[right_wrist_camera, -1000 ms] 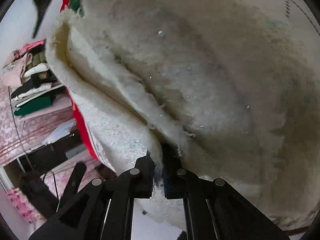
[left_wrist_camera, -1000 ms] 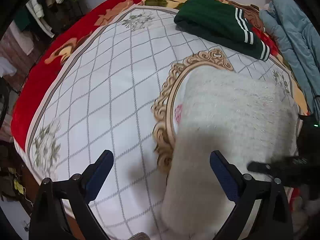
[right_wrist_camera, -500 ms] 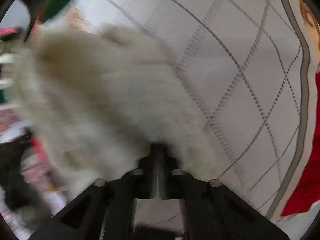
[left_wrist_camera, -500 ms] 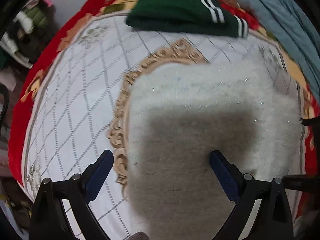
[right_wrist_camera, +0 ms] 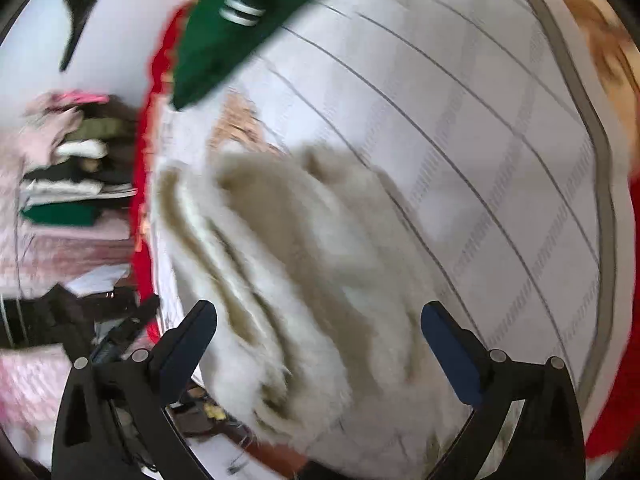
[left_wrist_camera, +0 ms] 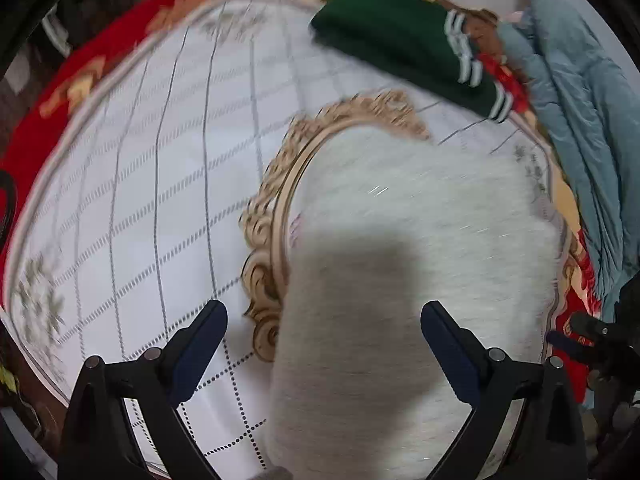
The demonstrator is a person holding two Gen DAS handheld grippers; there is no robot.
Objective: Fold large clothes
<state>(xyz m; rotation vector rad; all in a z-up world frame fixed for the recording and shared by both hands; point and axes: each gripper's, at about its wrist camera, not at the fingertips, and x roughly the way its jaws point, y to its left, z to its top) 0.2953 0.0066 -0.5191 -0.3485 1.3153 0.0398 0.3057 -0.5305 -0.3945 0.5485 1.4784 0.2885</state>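
The right gripper (right_wrist_camera: 319, 344) had just been opening: where its jaws were pinched shut on the edge of the fluffy white garment (right_wrist_camera: 304, 280) a second before, they now stood wide apart with the fleece lying loose beneath and between them, touched by neither pad. The garment had been carried over and dropped onto the quilted bedspread (right_wrist_camera: 460, 128), its layered edges bunched toward the left finger and hanging near the bed's edge. The left gripper (left_wrist_camera: 324, 348) was released too, hovering with nothing held; the white garment (left_wrist_camera: 400, 260) lay under its right finger and beyond, bare bedspread under its left. A folded green garment (left_wrist_camera: 400, 36) sat well beyond both sets of fingers. I judged the fold laid and the release done, though the bunched, uneven edge probably needed smoothing or squaring before the piece could count as finished
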